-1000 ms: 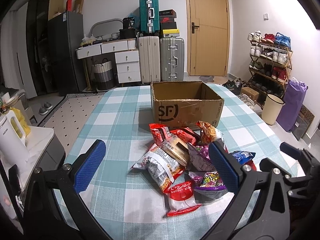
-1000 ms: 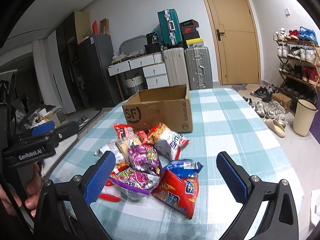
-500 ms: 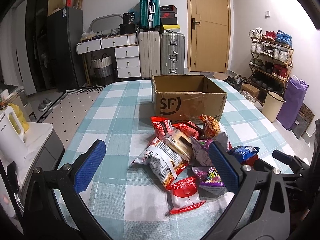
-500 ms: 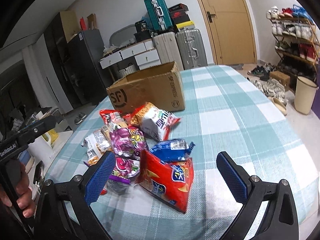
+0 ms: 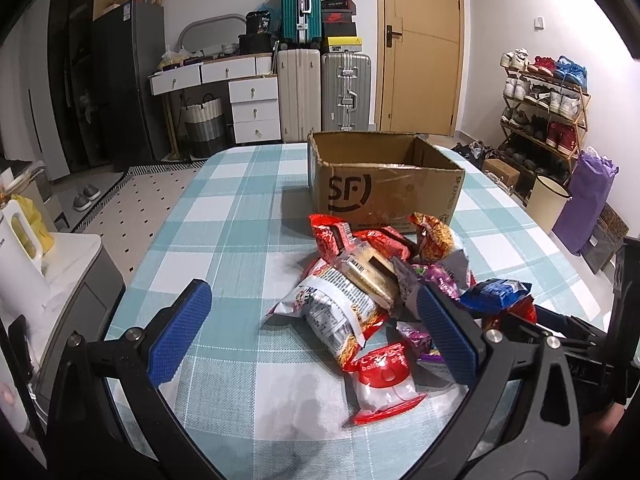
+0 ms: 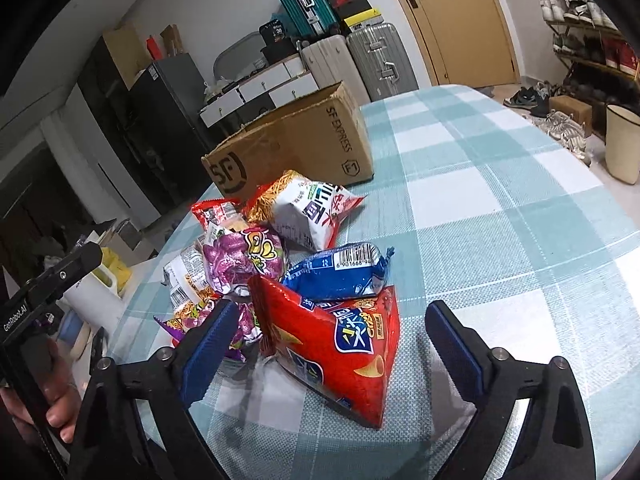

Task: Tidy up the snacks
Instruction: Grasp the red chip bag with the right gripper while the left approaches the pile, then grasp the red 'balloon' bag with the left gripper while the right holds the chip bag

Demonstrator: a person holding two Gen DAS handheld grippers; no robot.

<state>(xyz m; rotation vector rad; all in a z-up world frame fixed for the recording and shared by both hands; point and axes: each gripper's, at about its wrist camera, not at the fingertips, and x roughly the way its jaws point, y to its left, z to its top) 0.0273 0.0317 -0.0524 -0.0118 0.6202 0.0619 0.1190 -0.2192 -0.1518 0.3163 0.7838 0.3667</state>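
A pile of snack packets lies on the checked tablecloth (image 5: 224,216) in front of an open SF cardboard box (image 5: 384,188), which also shows in the right wrist view (image 6: 296,144). My left gripper (image 5: 316,332) is open and empty above a white and red noodle packet (image 5: 336,312) and a small red and white packet (image 5: 384,384). My right gripper (image 6: 332,344) is open and empty, its jaws either side of a big red chip bag (image 6: 340,344). A blue packet (image 6: 340,272) and a purple bag (image 6: 244,260) lie just beyond it.
Suitcases (image 5: 320,88), white drawers (image 5: 240,100) and a door (image 5: 420,44) stand behind the table. A shoe rack (image 5: 548,108), bin (image 5: 548,200) and purple bag (image 5: 588,200) are at the right. A kettle (image 5: 16,260) stands on a side unit at the left.
Both grippers have moved forward and down toward the pile. The right gripper now straddles the red chip bag; it tilted left as it came in. Both stay open.
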